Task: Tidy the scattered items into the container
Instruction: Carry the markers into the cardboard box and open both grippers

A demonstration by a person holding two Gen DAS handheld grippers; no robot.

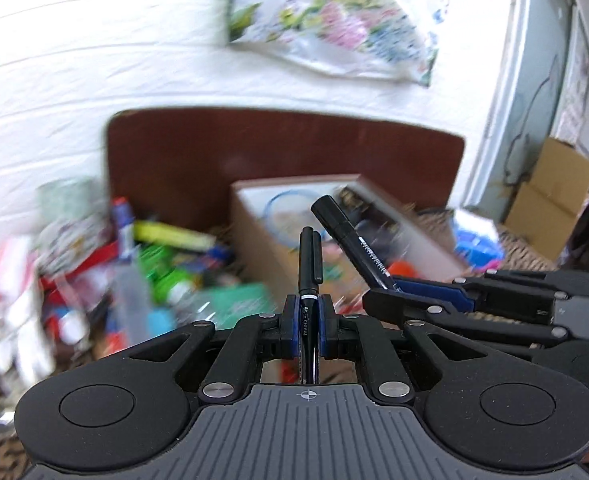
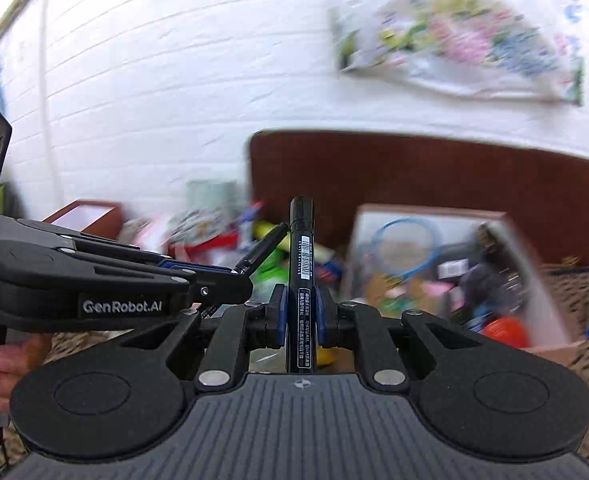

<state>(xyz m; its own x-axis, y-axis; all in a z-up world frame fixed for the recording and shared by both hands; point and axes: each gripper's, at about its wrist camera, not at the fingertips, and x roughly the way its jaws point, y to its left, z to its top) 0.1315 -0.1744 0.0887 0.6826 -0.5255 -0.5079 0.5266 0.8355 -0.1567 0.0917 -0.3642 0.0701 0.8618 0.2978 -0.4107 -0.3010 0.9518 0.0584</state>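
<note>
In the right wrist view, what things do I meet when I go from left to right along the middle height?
Left gripper holding a thin black pen → thick black marker in the right gripper → cardboard box of items.

Slim black pen, black marker upright; box open.

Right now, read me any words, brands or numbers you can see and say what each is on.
"CHINAI" on the thin pen in the left gripper.
"GenRobot.AI" on the left gripper's side.
Marker in the right gripper: barcode and fine print, too small to read.
Box contents: blurred.
</note>
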